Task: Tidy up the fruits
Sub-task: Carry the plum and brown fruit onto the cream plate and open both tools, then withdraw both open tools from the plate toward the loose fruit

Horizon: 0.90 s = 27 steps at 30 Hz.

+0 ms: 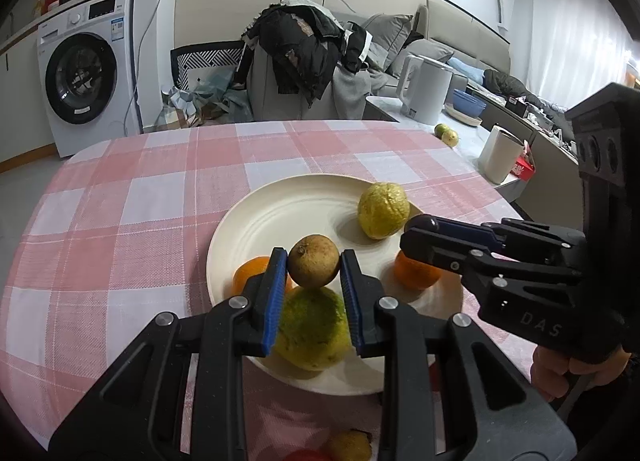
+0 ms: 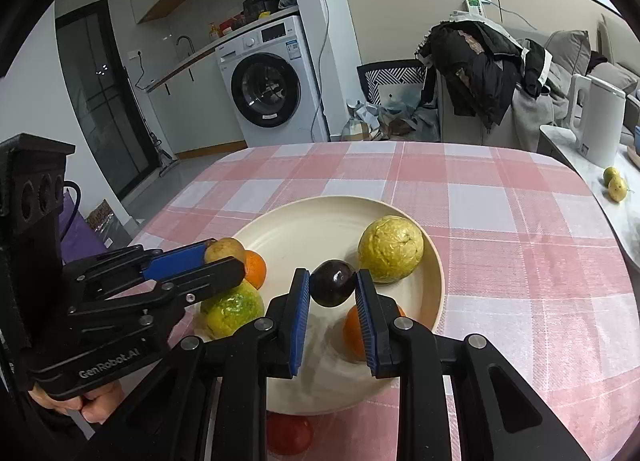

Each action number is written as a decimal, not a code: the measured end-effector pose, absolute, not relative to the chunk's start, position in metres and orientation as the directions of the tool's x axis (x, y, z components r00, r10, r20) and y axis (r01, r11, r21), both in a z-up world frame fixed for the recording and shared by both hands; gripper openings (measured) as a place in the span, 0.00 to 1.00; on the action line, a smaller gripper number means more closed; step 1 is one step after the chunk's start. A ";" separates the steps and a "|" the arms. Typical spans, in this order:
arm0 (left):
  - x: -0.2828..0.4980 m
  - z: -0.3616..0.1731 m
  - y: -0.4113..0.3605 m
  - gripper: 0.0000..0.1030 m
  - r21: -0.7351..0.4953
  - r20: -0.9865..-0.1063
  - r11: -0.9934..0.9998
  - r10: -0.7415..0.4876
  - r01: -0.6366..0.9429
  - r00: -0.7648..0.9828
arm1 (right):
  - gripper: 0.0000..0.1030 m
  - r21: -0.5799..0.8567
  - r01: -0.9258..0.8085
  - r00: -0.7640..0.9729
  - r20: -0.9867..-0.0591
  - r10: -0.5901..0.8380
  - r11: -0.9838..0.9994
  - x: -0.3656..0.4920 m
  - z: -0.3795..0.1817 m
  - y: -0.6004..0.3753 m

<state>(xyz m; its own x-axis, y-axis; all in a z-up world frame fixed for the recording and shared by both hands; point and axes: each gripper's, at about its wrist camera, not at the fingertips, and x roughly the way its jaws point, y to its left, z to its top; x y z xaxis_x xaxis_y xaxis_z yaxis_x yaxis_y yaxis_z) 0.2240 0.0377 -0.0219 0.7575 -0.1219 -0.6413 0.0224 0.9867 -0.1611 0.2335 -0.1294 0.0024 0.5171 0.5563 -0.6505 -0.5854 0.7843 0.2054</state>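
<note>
A round brown fruit (image 1: 314, 261) is clamped between blue pads above a cream plate (image 1: 280, 213) on a pink checked cloth; a dark purple fruit (image 2: 333, 282) is pinched likewise. On the plate lie a bumpy yellow fruit (image 1: 383, 210), two oranges (image 1: 416, 271) (image 1: 252, 271) and a green-yellow citrus (image 1: 312, 329).

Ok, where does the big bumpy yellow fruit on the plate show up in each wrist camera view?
Left wrist view: the bumpy yellow fruit sits right of centre, at the far right of the cream plate, just beyond the right gripper.
Right wrist view: it sits right of centre, up and to the right of the right gripper.
Shared landmark: the white washing machine behind the table.
</note>
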 end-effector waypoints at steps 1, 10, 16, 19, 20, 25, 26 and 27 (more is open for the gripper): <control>0.225 -0.023 0.039 0.23 -0.162 -0.641 0.987 -0.121 0.021 0.758 | 0.23 0.204 -0.585 0.516 -0.653 0.554 0.785 0.234 0.002 -0.128; 0.230 -0.029 0.039 0.24 -0.150 -0.651 0.989 -0.106 0.009 0.752 | 0.23 0.188 -0.589 0.512 -0.665 0.543 0.786 0.234 -0.003 -0.120; 0.223 -0.027 0.042 0.26 -0.171 -0.632 0.985 -0.110 0.001 0.767 | 0.25 0.167 -0.580 0.518 -0.680 0.519 0.797 0.233 -0.005 -0.120; 0.215 -0.023 0.045 0.46 -0.175 -0.623 0.985 -0.099 -0.015 0.776 | 0.35 0.157 -0.569 0.543 -0.665 0.513 0.807 0.229 0.000 -0.126; 0.210 -0.020 0.046 0.59 -0.175 -0.612 0.984 -0.088 -0.026 0.786 | 0.38 0.161 -0.567 0.545 -0.662 0.515 0.808 0.228 0.001 -0.127; 0.180 -0.010 0.054 0.99 -0.173 -0.580 0.981 -0.027 -0.091 0.814 | 0.55 0.132 -0.547 0.597 -0.631 0.496 0.827 0.213 0.011 -0.142; 0.175 -0.008 0.055 0.99 -0.174 -0.575 0.980 -0.023 -0.095 0.818 | 0.65 0.137 -0.545 0.601 -0.625 0.499 0.827 0.209 0.013 -0.146; 0.170 -0.007 0.057 0.99 -0.172 -0.572 0.980 -0.018 -0.099 0.820 | 0.71 0.147 -0.545 0.602 -0.617 0.507 0.826 0.205 0.014 -0.151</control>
